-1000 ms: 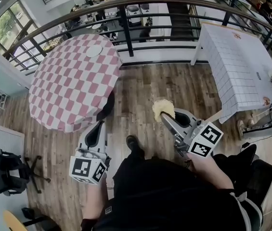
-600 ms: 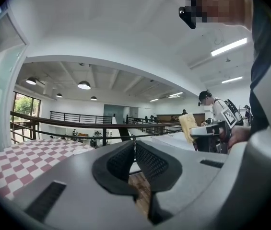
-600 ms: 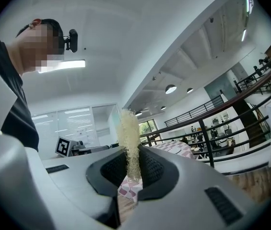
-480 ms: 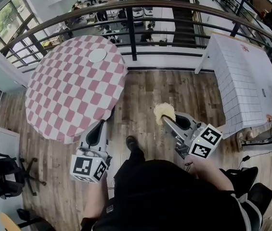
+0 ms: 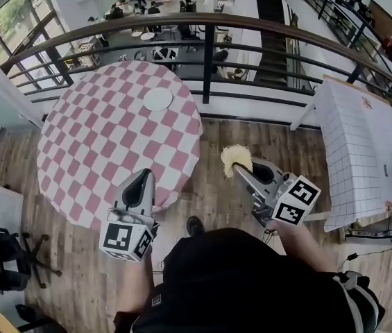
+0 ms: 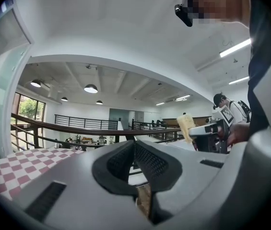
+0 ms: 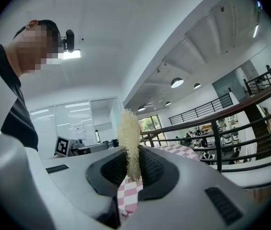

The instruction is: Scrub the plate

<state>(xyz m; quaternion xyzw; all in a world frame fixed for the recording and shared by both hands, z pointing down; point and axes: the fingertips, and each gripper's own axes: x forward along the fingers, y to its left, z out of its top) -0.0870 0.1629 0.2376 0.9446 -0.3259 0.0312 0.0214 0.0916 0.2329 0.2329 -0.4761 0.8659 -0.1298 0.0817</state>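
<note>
A small white plate (image 5: 157,100) lies on the far side of a round table (image 5: 91,144) with a pink and white checked cloth. My right gripper (image 5: 241,171) is shut on a pale yellow fibrous scrubber (image 5: 235,159), held in the air to the right of the table. In the right gripper view the scrubber (image 7: 129,140) stands up between the pads of the right gripper (image 7: 131,169). My left gripper (image 5: 142,181) hangs over the table's near edge. Seen in its own view, the left gripper (image 6: 134,148) is shut and holds nothing. The plate is far from both.
A dark metal railing (image 5: 251,30) curves behind the table, with a drop to a lower floor beyond. A white gridded table (image 5: 359,134) stands at the right. A black office chair (image 5: 1,266) is at the lower left. Wooden floor (image 5: 272,141) lies between the tables.
The round table and plate have come closer and shifted right in the head view. My left gripper now hangs over the table's near edge. The scrubber stays in the right gripper.
</note>
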